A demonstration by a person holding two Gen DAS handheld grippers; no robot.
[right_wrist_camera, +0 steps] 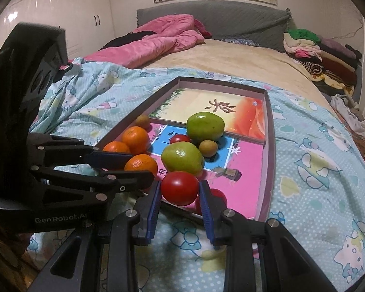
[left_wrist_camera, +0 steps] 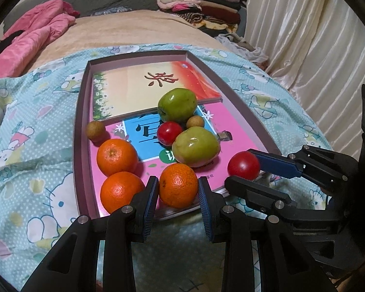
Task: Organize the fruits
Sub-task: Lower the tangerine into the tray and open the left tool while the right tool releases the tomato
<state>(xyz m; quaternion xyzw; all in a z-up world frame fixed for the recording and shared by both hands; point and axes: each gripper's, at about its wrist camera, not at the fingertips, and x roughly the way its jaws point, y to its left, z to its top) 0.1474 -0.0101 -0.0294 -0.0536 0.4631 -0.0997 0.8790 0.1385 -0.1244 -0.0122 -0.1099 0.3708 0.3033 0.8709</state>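
Left gripper [left_wrist_camera: 178, 189] clamped on orange [left_wrist_camera: 178, 185], right gripper [right_wrist_camera: 180, 189] on tomato [right_wrist_camera: 180, 187]; advisable: lower gently ahead into tray [left_wrist_camera: 81, 131], clear of neighbouring fruit.

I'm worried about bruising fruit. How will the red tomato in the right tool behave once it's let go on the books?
The tomato is round and glossy, so it would likely roll on the smooth book cover and may slip between the pads. It sits near the tray's open near edge, so it might roll off onto the bedding. Its thin skin probably bruises under a hard squeeze.
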